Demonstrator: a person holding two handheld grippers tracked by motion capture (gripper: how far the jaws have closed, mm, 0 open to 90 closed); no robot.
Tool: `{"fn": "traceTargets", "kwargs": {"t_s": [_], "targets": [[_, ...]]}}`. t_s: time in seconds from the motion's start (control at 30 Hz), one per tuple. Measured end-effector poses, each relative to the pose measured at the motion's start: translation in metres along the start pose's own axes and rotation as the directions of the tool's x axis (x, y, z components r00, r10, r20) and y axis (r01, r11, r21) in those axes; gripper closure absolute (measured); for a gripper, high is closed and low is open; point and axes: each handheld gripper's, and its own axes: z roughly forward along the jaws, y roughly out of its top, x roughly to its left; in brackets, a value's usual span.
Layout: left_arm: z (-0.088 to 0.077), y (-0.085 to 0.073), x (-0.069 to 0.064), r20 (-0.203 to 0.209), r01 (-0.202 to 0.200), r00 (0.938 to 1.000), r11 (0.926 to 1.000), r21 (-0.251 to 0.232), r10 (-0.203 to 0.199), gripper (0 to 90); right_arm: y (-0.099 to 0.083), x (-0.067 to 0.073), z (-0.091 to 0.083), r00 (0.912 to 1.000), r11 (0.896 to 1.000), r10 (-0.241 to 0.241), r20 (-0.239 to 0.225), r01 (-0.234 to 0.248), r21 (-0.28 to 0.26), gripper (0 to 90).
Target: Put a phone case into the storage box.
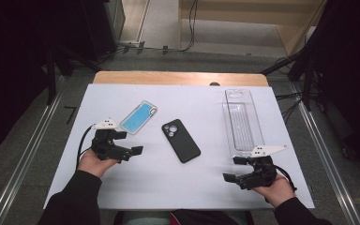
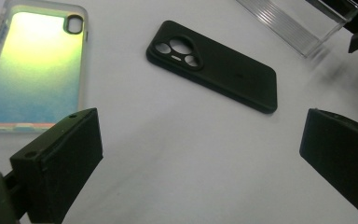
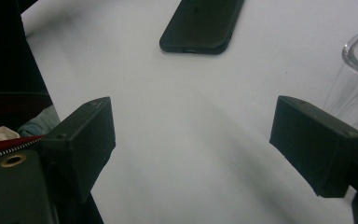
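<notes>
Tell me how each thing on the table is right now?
black phone case: flat, camera holes up, untouched.
blue phone case: flat, untouched.
clear tray: empty, open side up.
left gripper: open, empty.
right gripper: open, empty.

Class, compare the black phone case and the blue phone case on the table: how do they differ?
The black phone case is dark and opaque; the blue phone case has a pale translucent rim and shimmers yellow-green. The black one has a cluster of round camera holes, the blue one a single oblong cutout. Both lie flat on the white table, untouched.
</notes>
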Motion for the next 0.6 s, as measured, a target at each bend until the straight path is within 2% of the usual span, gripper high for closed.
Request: {"fn": "traceTargets", "kwargs": {"t_s": [0.2, 0.37, 0.6], "targets": [[0.003, 0.01, 0.007, -0.006, -0.015, 0.9999, 0.9999, -0.001, 0.015, 0.0, 0.0, 0.0, 0.0, 1.0, 1.0, 0.0, 0.0, 0.0, 0.0, 12.2], [0.003, 0.016, 0.015, -0.001, -0.002, 1.0, 0.9999, -0.012, 0.002, 0.0, 0.0, 0.0, 0.0, 1.0, 1.0, 0.0, 0.001, 0.0, 0.001, 12.2], [0.008, 0.024, 0.022, -0.01, -0.011, 0.9999, 0.9999, -0.003, 0.011, 0.0, 0.0, 0.0, 0.0, 1.0, 1.0, 0.003, 0.002, -0.003, 0.001, 12.2]]}}
